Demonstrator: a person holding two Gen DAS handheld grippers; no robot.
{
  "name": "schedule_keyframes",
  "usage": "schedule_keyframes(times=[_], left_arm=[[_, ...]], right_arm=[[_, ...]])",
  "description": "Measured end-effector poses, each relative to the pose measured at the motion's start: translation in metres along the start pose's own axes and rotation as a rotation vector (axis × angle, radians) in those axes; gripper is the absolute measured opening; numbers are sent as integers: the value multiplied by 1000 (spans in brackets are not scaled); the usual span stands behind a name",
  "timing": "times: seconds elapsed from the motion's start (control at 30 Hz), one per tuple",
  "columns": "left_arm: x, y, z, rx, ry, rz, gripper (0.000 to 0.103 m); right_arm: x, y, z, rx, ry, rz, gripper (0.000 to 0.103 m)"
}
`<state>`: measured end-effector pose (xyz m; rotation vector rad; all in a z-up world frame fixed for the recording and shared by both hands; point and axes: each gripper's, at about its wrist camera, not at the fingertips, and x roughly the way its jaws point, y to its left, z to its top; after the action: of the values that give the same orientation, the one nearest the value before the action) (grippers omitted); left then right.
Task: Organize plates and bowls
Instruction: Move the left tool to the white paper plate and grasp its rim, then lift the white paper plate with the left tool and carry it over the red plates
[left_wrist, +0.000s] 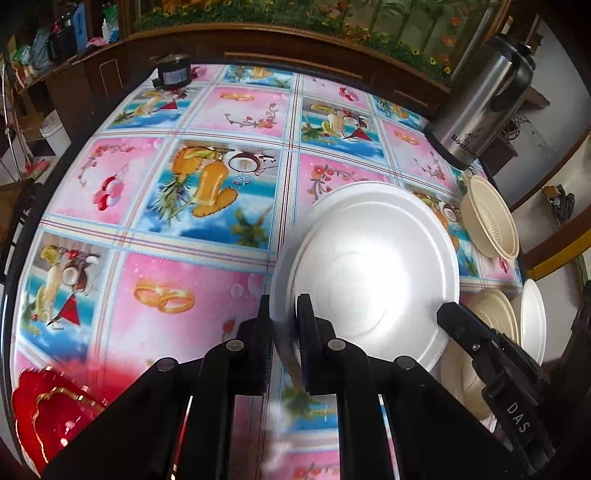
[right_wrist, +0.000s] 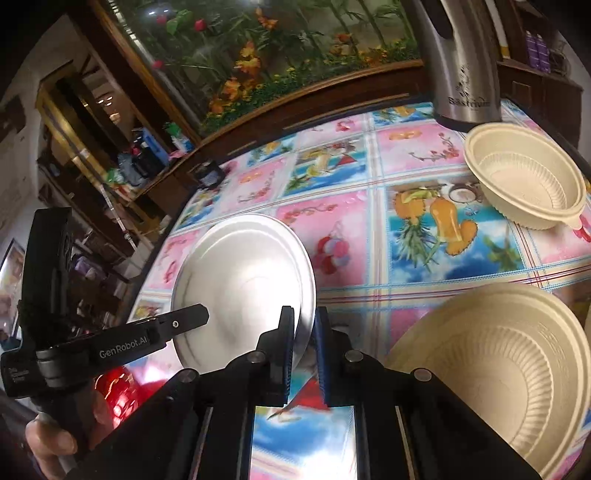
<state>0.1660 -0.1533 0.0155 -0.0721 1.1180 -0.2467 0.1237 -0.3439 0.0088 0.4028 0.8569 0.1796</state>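
Note:
A white foam plate is held above the table, gripped at both edges. My left gripper is shut on its near left rim. My right gripper is shut on the plate's right rim; it also shows in the left wrist view. The left gripper shows in the right wrist view. A cream ribbed bowl stands at the far right. Another cream bowl lies close on the right, with a white plate beside it.
A steel kettle stands at the table's far right corner. A red glass dish lies at the near left. A small dark jar stands at the far edge. The flowered tablecloth covers the table.

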Motion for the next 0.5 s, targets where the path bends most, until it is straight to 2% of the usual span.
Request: schedule_keyframes(times=[0.17,0.27,0.5], left_arm=[[-25,5,-30,9,-22,-5,11],[-30,8,-53,14,-17,-11,12],[-34,11,-97,12,-30,3,15]], right_arm=[[-18,14,-9,-70,14,27,11],[-19,17,-19,-100,57,59,11],[-30,31,-52,-196,77,53,13]])
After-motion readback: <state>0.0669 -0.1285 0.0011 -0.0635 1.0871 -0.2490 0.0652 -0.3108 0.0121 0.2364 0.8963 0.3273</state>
